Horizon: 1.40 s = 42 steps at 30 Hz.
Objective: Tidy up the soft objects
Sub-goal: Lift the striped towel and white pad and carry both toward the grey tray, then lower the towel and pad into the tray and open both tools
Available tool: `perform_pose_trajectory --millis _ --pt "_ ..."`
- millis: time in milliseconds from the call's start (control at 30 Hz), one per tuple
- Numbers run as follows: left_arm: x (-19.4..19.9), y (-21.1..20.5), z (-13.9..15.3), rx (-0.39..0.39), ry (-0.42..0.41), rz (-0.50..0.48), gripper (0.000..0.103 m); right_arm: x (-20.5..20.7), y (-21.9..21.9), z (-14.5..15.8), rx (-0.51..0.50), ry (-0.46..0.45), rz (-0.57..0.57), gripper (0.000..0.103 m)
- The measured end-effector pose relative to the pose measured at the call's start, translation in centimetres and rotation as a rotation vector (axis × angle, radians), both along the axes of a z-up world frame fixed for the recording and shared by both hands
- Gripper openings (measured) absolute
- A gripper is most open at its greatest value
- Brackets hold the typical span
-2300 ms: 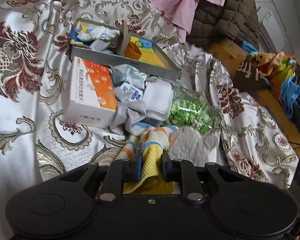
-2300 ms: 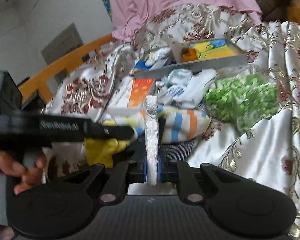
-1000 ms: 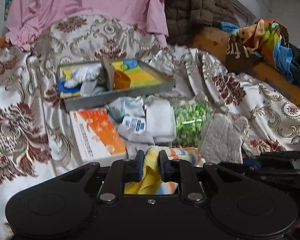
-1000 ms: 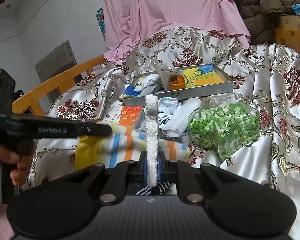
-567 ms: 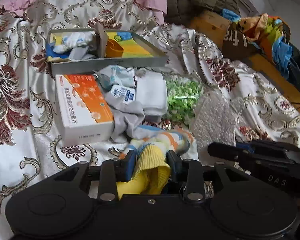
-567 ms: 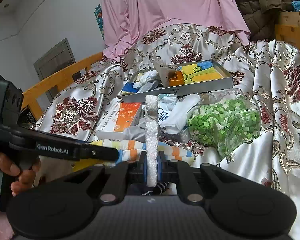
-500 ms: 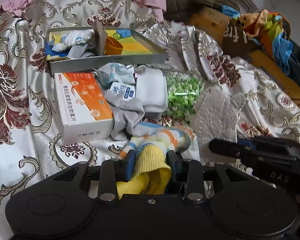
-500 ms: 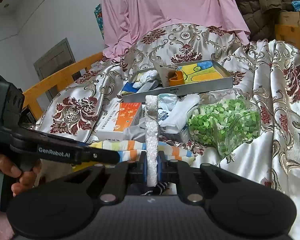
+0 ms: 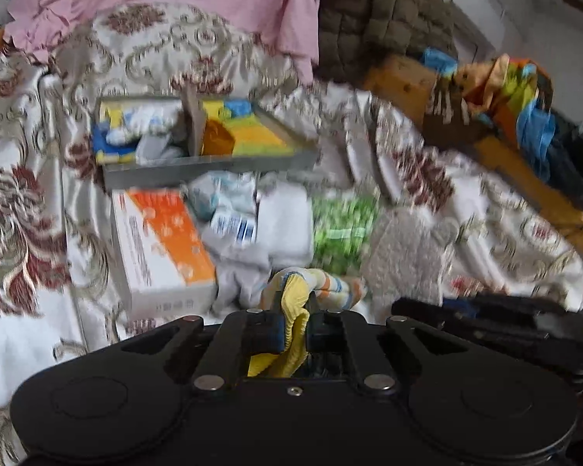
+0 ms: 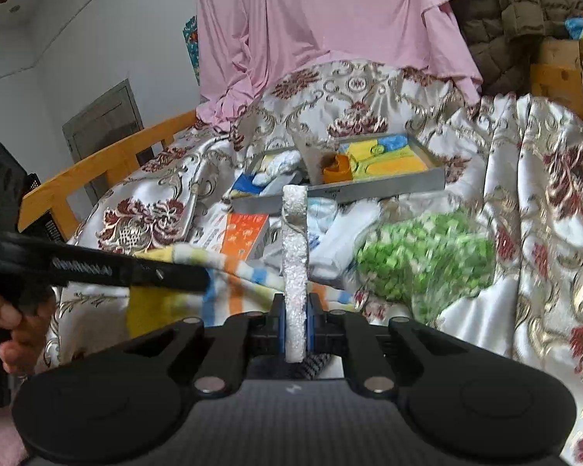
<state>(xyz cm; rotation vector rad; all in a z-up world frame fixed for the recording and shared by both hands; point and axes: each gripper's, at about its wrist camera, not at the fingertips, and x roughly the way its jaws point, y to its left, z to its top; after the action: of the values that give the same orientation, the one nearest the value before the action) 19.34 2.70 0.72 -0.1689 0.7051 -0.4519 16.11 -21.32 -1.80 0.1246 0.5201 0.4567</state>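
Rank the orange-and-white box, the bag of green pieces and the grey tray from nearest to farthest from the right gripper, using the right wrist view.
1. Bag of green pieces, right.
2. Orange-and-white box, left.
3. Grey tray, behind both.
Measured from the right gripper.

Home bedroom: wooden bed frame (image 10: 109, 163), brocade bedspread (image 10: 532, 178).

1 tray (image 10: 388, 188), 1 orange box (image 10: 245, 235), 2 tongs (image 10: 295, 316).

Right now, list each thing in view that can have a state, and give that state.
Left claw: shut on the striped towel.
Striped towel: lifted, stretched out from the left claw.
Right claw: shut on the white mitt.
White mitt: held upright, edge-on.
Grey tray: open, with cloths inside.
Orange box: closed, lying flat.
Bag of green pieces: lying on the bedspread.
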Motion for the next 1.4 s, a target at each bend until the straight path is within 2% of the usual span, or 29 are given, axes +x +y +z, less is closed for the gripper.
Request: perform_pose_trajectory --millis 133,300,400,533,767,867,933,1133,1267,1400 --pt "0.8 0.7 2.4 -0.070 -0.070 0.021 0.009 1.0 -0.3 2.0 0.005 -0.032 -0.002 0.011" --pt "4.0 1.4 5.7 -0.073 -0.157 0.032 0.009 4.5 -0.3 5.1 -0.013 -0.070 0.009 0.011" --pt "7.1 1.9 7.5 -0.096 -0.180 0.033 0.009 7.5 -0.3 6.7 -0.011 -0.078 0.009 0.011" --pt "11.7 2.0 9.1 -0.121 -0.210 0.028 0.009 12.8 -0.2 7.8 -0.020 -0.075 0.004 0.011" --pt "21.5 0.3 10.5 -0.104 -0.280 0.004 0.009 24.2 1.4 7.6 -0.080 -0.068 0.012 0.011" --pt "26.1 -0.5 10.1 -0.104 -0.301 0.015 0.009 29.0 1.9 6.7 -0.083 -0.041 0.001 0.011" --pt "29.1 -1.0 9.2 -0.132 -0.295 0.030 0.009 31.7 2.1 5.8 -0.087 -0.003 -0.017 0.011" --pt "35.8 -2.1 4.8 -0.167 -0.205 0.070 0.009 37.6 2.1 3.1 -0.129 0.129 -0.078 0.011" --pt "38.0 -2.5 1.9 -0.173 -0.122 0.087 0.009 39.6 2.0 1.6 -0.142 0.195 -0.104 0.011" --pt "38.4 -2.8 -0.3 -0.140 -0.078 0.069 0.009 40.8 2.1 0.6 -0.171 0.232 -0.125 0.011"
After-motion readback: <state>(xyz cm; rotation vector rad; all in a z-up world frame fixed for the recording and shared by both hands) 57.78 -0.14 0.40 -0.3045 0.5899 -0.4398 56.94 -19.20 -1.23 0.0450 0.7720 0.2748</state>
